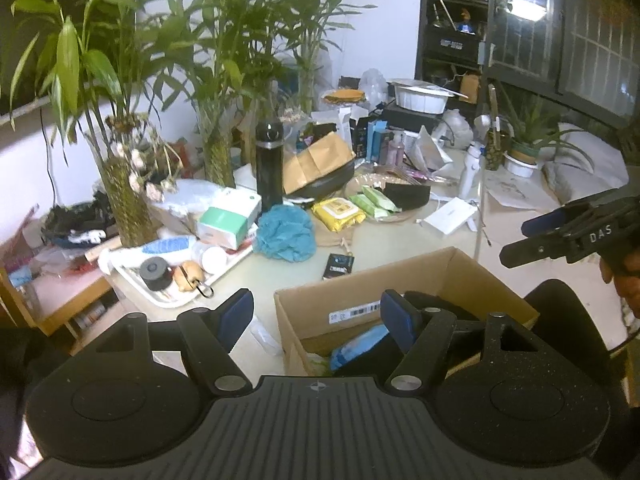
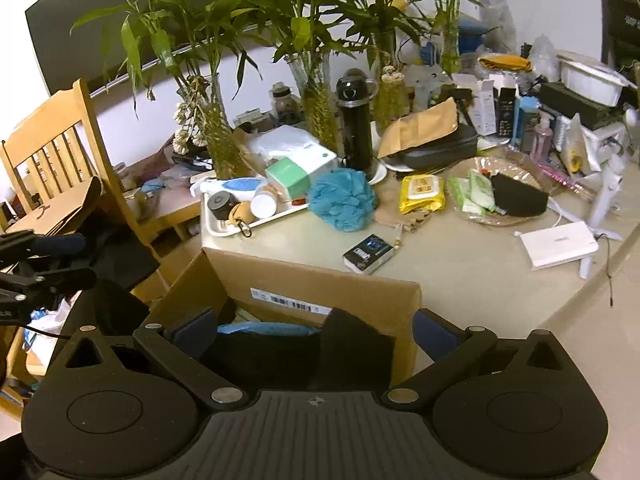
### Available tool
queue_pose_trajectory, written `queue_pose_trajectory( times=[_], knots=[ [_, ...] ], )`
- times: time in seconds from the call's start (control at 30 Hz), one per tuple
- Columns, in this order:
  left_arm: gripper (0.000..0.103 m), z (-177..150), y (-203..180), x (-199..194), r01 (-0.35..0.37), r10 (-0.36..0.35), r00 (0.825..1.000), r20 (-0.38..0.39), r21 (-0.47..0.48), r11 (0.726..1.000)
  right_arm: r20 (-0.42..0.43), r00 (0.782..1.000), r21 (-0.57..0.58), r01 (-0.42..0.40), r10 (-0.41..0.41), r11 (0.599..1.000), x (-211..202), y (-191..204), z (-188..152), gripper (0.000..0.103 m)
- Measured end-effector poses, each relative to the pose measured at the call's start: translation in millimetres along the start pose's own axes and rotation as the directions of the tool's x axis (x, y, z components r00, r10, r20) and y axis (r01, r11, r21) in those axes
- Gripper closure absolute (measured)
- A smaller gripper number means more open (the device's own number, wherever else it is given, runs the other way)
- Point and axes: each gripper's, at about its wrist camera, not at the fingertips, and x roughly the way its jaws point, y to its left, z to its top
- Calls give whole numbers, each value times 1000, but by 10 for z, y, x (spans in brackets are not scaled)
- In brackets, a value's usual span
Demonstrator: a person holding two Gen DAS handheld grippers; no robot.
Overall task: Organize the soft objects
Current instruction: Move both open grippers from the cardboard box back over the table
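An open cardboard box (image 1: 404, 276) (image 2: 304, 280) stands at the table's near edge. Inside it lie a light blue soft pack (image 1: 360, 346) and a dark black cloth (image 2: 352, 344). My right gripper (image 2: 314, 330) hangs over the box, open wide; the black cloth stands between its fingers but the pads do not press on it. My left gripper (image 1: 316, 316) is open and holds nothing, its fingers straddling the box's left corner. On the table beyond lie a blue bath pouf (image 1: 285, 232) (image 2: 344, 200), a yellow wipes pack (image 1: 338, 210) (image 2: 422, 192) and green packs (image 2: 472, 194).
A white tray (image 2: 224, 232) of bottles sits left of the pouf. A tall black flask (image 2: 356, 128), plants in glass vases (image 2: 320, 116), a small black box (image 2: 367, 258), a white box (image 2: 558, 248) and a black pouch (image 2: 518, 196) crowd the table. A wooden chair (image 2: 52, 152) stands left.
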Motion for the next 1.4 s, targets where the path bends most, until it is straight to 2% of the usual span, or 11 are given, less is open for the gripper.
queue_pose_trajectory(
  times=[0.27, 0.4, 0.5, 0.67, 0.9, 1.1, 1.27, 1.4],
  knots=[
    [33, 401, -12, -146, -61, 59, 998, 23, 91, 994, 29, 996, -83, 90, -88, 992, -110, 106, 244, 0],
    [33, 613, 31, -173, -88, 82, 995, 53, 102, 991, 45, 991, -129, 133, -129, 983, -114, 147, 366, 0],
    [32, 664, 59, -112, -93, 87, 994, 63, 91, 992, 41, 990, -139, 137, -132, 981, -50, 116, 407, 0],
    [32, 629, 109, 124, -58, 55, 997, 59, 50, 997, 14, 993, -133, 117, -116, 984, 150, -16, 367, 0],
    [32, 570, 109, 540, -24, 21, 998, 62, 57, 998, -39, 997, -81, 61, -64, 995, 426, -279, 319, 0],
    [32, 710, 124, 825, 21, -24, 997, 79, 42, 999, -41, 994, -60, 99, -101, 993, 494, -479, 488, 0],
    [32, 899, 129, 954, 45, -49, 992, 119, 36, 998, 6, 985, -41, 173, -173, 984, 450, -647, 652, 0],
    [32, 948, 151, 1066, 48, -53, 990, 134, 39, 998, 38, 975, -38, 221, -220, 974, 488, -786, 651, 0]
  ],
)
